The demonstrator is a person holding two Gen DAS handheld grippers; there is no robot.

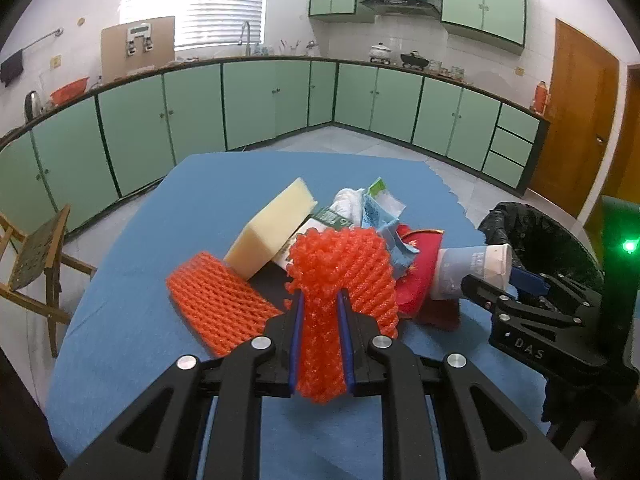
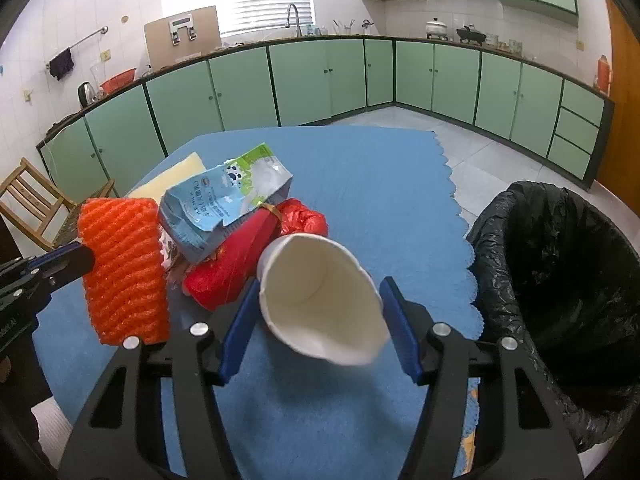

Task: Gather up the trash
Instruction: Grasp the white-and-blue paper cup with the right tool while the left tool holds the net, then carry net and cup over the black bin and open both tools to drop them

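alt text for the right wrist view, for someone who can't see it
The right gripper holds a white paper cup between its blue pads, above a blue table mat. A black-lined trash bin stands to the right; at left, the left gripper holds an orange foam net beside a pile of wrappers.

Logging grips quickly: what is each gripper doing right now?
Left gripper: closed on the orange foam net.
Right gripper: closed on the paper cup, beside the bin.

A home kitchen: green cabinets (image 1: 256, 100), faucet (image 1: 245, 32), range hood (image 1: 400, 4).
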